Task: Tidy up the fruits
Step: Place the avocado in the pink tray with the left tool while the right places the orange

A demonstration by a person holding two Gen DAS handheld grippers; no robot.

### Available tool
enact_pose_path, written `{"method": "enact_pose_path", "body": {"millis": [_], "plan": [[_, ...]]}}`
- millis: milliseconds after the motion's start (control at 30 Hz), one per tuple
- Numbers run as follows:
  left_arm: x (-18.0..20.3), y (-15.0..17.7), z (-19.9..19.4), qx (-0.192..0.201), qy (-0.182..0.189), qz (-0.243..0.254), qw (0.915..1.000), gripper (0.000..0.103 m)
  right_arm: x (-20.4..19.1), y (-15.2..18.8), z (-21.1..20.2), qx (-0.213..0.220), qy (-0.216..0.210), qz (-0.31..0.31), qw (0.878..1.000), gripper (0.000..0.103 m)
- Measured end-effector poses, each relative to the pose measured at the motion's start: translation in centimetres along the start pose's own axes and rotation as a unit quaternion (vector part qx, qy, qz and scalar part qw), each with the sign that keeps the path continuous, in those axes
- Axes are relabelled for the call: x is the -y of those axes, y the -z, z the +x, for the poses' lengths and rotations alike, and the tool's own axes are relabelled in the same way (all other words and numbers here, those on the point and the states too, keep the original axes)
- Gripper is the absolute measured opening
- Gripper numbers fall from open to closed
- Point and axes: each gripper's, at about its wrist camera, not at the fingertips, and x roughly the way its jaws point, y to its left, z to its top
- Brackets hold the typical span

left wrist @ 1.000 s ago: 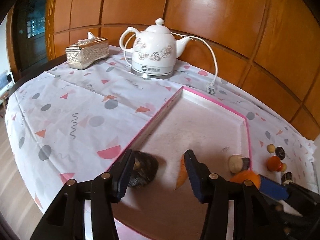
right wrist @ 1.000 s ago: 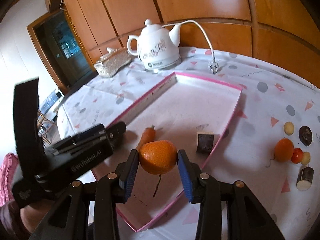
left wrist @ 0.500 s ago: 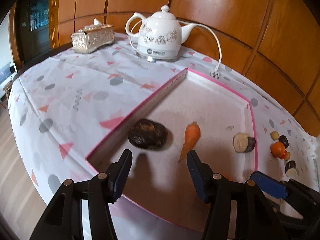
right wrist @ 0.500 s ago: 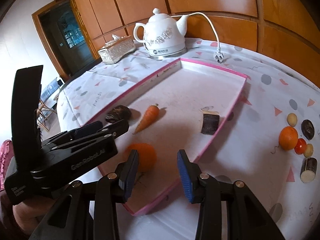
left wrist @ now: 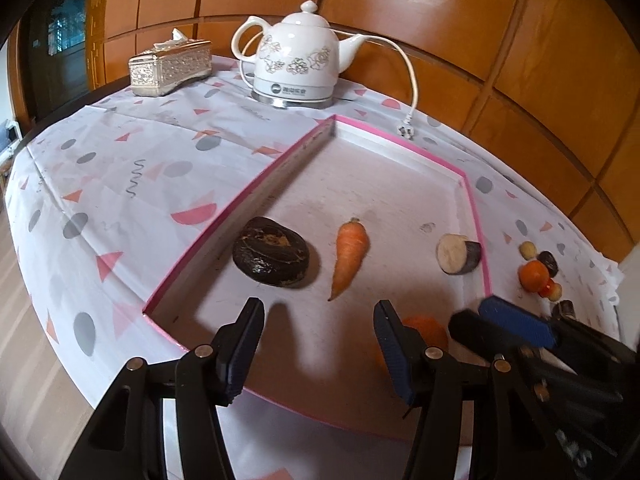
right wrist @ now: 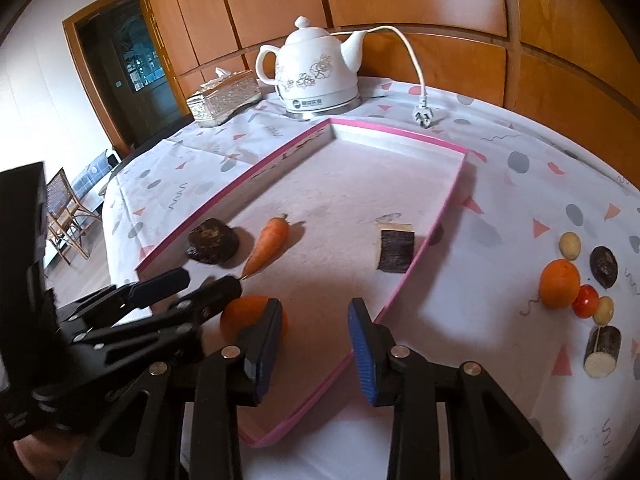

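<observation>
A pink-rimmed tray [left wrist: 468,184] [right wrist: 448,208] holds a dark brown fruit [left wrist: 271,252] [right wrist: 212,241], a carrot [left wrist: 349,254] [right wrist: 269,242], a cut dark-skinned piece [left wrist: 458,254] [right wrist: 395,249] and an orange [right wrist: 244,312], which shows partly behind the fingers in the left wrist view [left wrist: 428,326]. My left gripper [left wrist: 320,348] is open and empty over the tray's near end. My right gripper [right wrist: 314,352] is open and empty, just right of the orange. Several small fruits lie on the cloth to the right, among them a second orange [right wrist: 559,283] [left wrist: 534,275].
A white electric kettle [left wrist: 298,68] [right wrist: 316,70] with a loose cord and plug [right wrist: 424,114] stands behind the tray. A silver tissue box [left wrist: 170,66] [right wrist: 224,98] is at the back left. The patterned cloth covers a round table whose edge falls away on the left.
My right gripper opened and left the orange in the tray's near end, then drew back. My left gripper pulled back from the dark fruit and carrot.
</observation>
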Motion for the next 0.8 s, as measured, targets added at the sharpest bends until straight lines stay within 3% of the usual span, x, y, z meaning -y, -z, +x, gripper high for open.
{"method": "enact_pose_path", "body": {"millis": [267,333,433,533,800], "plan": [[1.2,0.3,-0.2,-0.006,0.018,0.020,0.9996,0.057,2.1,-0.4,-0.2,0.003,0.004,0.029,1.000,0.032],[1.6,0.2,-0.7,0.009,0.014,0.036,0.9992,0.058,2.3,-0.3,-0.4,0.006,0.006,0.034,0.999,0.032],[1.7,-0.3,-1.6,0.038,0.008,0.047,0.9981,0.066,2.5,-0.1,-0.9,0.015,0.005,0.043,0.999,0.033],[1.6,-0.8,-1.6,0.041,0.013,0.046,0.9980,0.069,2.9,0.0,-1.7,0.028,0.012,0.060,0.998,0.039],[3.6,-1.7,-2.6,0.065,0.037,0.076,0.9942,0.073,5.4,1.4,-4.4,0.062,0.040,0.112,0.991,0.039]]}}
